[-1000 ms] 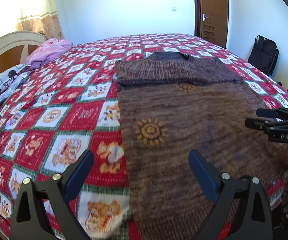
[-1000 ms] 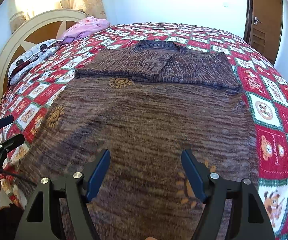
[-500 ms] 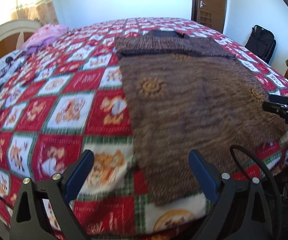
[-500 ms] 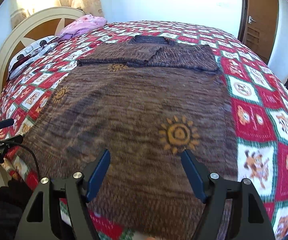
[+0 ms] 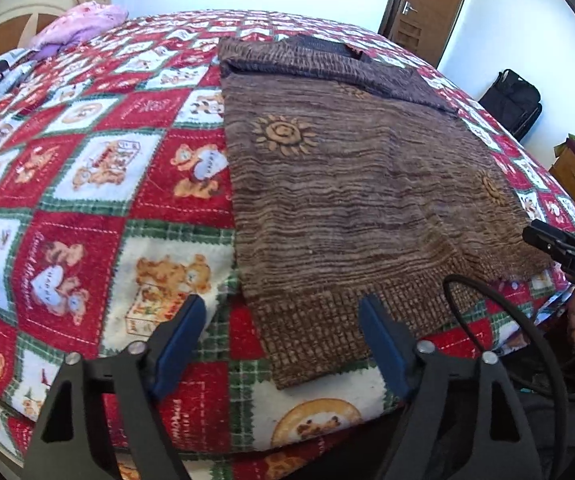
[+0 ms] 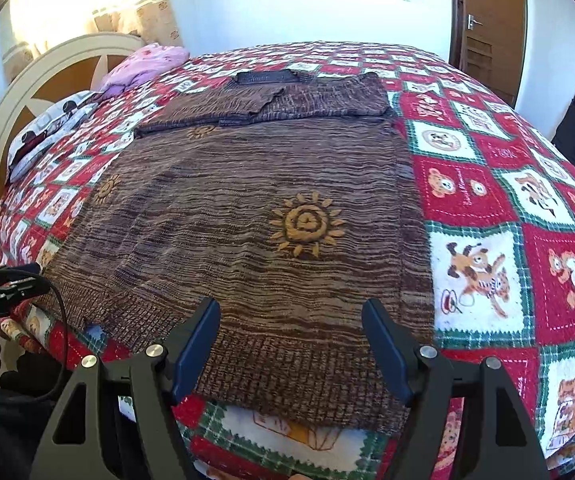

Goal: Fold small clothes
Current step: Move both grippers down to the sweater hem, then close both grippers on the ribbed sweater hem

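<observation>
The brown sweater [image 6: 271, 216] lay on the bed [image 6: 487, 184], sleeves folded in (bottom fold remained); the left gripper [image 5: 279, 328] was closing over its hem corner, the right gripper [image 6: 291, 332] gaped empty.

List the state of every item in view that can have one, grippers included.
Brown sweater: flat on the bed, sleeves folded across the chest, body unfolded.
Left gripper: jaws closing, hem corner between them, not yet pinched.
Right gripper: open over the hem, nothing gripped.
Door: closed.
Black backpack: upright against the wall.
Pink cloth: bunched near the headboard.
</observation>
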`<state>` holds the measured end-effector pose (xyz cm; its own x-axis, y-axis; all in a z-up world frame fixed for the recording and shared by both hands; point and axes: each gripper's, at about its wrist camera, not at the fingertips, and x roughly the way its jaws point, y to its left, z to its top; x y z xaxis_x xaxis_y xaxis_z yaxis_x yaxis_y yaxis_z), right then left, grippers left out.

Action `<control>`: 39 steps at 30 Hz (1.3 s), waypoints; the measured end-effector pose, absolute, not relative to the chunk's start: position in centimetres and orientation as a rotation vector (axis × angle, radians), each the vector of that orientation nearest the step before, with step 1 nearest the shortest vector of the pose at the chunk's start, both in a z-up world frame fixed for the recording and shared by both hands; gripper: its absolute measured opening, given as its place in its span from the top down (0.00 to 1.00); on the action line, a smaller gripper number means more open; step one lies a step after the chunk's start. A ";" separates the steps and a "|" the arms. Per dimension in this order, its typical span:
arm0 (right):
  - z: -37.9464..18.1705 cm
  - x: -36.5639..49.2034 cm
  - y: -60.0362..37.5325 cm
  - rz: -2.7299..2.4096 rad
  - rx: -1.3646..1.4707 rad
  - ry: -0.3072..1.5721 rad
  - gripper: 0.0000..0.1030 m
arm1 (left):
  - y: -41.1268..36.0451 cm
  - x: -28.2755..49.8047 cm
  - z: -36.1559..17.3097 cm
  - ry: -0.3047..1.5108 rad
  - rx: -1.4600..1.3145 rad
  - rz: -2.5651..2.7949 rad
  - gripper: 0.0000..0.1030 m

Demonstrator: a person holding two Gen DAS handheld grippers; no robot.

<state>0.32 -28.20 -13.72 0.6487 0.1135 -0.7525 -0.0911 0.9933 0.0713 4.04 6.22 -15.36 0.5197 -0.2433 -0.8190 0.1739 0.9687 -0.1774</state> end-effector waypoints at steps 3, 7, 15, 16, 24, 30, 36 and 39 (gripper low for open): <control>-13.8 0.2 -28.3 0.116 0.034 0.858 0.28 | 6.1 4.1 -15.6 1.000 -0.083 -0.244 0.25; -13.7 -0.2 -28.5 0.112 0.029 0.852 0.28 | 6.0 3.9 -15.2 0.992 -0.084 -0.234 0.32; -13.6 -1.6 -30.2 0.075 0.056 0.840 0.28 | 5.7 4.0 -15.6 1.012 -0.075 -0.239 0.33; -13.6 -1.7 -30.5 0.070 0.060 0.841 0.28 | 5.9 4.1 -15.8 1.015 -0.090 -0.243 0.34; -13.5 -2.8 -32.5 0.020 0.087 0.828 0.28 | 4.6 3.8 -15.6 0.986 -0.071 -0.298 0.50; -13.7 -3.0 -32.6 0.012 0.077 0.846 0.28 | 4.3 3.7 -15.5 0.974 -0.056 -0.314 0.60; -13.8 -3.2 -31.7 0.039 0.080 0.861 0.28 | 4.0 3.6 -15.6 0.974 -0.058 -0.331 0.51; -14.3 -3.1 -30.8 0.035 0.048 0.848 0.48 | 3.7 3.7 -15.7 0.974 -0.067 -0.356 0.47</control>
